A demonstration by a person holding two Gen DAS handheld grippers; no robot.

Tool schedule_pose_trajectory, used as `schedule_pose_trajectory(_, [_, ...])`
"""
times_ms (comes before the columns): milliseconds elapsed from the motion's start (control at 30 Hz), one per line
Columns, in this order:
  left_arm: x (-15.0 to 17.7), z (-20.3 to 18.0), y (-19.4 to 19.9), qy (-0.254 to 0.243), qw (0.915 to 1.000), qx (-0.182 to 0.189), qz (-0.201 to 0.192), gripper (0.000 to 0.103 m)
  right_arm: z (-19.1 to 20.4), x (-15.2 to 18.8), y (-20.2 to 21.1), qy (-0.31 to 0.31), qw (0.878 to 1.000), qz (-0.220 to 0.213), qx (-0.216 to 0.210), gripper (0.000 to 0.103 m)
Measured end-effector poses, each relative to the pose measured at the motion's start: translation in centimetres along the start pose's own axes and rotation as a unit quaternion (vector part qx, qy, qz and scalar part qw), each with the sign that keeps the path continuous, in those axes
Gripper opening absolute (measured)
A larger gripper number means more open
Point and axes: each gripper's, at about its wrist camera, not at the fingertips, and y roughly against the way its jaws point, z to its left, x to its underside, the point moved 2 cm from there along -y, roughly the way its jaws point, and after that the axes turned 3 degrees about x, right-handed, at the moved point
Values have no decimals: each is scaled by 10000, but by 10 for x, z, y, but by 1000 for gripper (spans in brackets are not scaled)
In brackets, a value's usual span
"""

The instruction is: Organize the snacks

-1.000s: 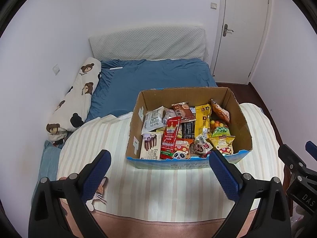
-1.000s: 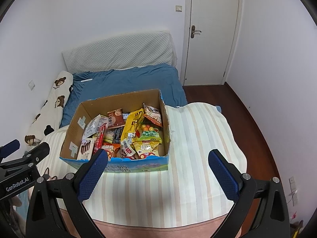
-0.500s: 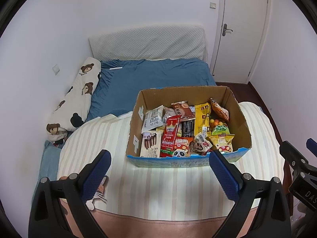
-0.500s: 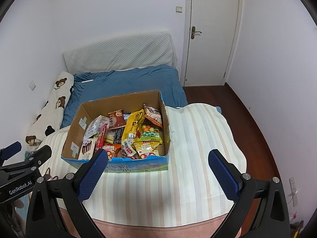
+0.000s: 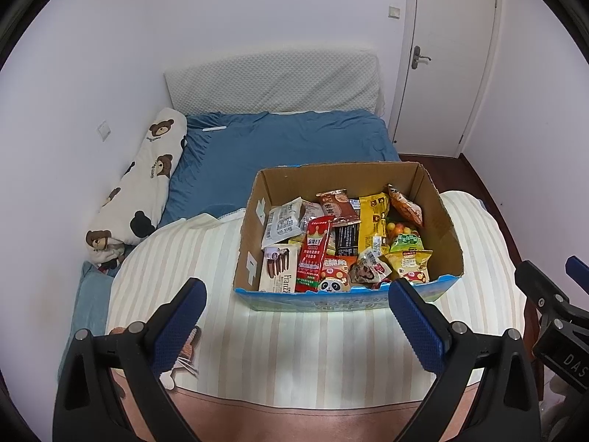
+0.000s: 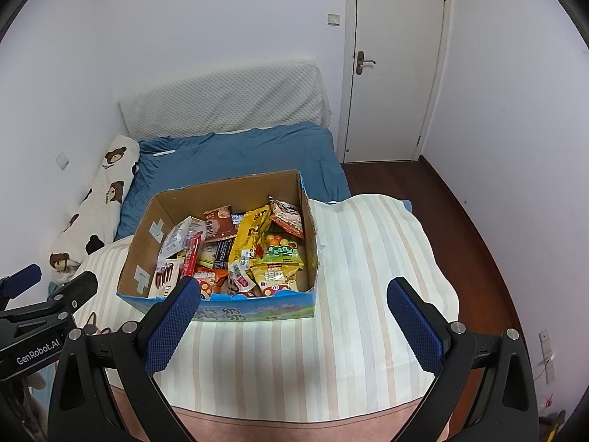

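An open cardboard box with a blue printed front stands on a striped cloth on the bed; it also shows in the right wrist view. It holds several snack packets: a red stick packet, a white Franzzi wafer box, a yellow bag, a green-topped candy bag. My left gripper is open and empty, in front of the box. My right gripper is open and empty, in front of the box's right corner.
A striped cloth covers the near bed. A bear-print bolster lies along the left wall. Blue sheet and white pillow lie behind the box. A door and wooden floor are at right.
Both views have drawn back slightly from the box; the box sits a little higher in the frames. Both grippers stay open and empty.
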Motion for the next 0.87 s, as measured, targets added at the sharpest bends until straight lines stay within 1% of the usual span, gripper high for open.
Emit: schedule_pose_trajectory(867, [-1,-4,4,-73,9999,23,-83,102,2,-2,5,47,9999,-43,-110,103])
